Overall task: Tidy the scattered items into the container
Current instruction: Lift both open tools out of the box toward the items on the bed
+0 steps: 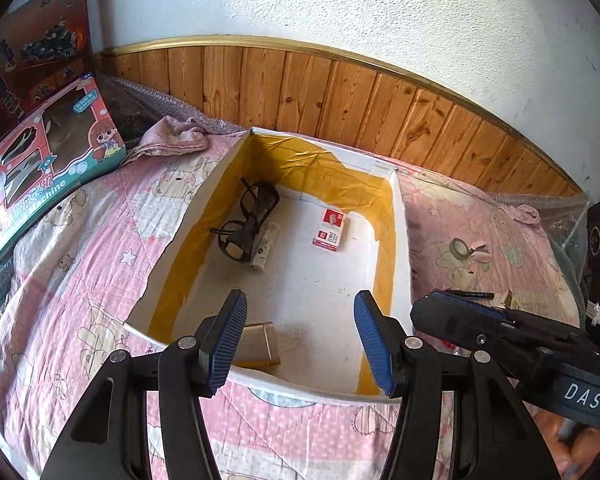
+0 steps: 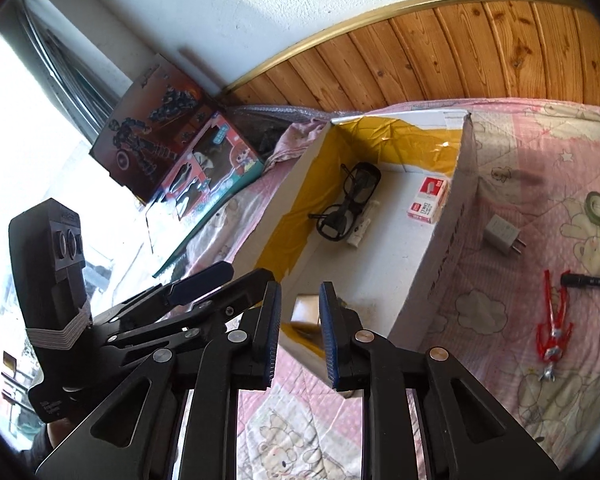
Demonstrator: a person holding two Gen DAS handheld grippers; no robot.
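Grippers hover at the box's [image 1: 396, 240] near rim, left gripper [image 1: 300, 344] wide open and empty, right gripper [image 2: 300, 332] narrowly parted, empty.

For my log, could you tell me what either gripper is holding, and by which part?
Nothing is held: the left gripper and right gripper both hang open and empty over the box's near end.

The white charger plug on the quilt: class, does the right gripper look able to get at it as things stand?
Probably yes. The white charger plug lies alone on the quilt just outside the box wall, nothing covering it, and the right gripper is empty with its jaws apart.
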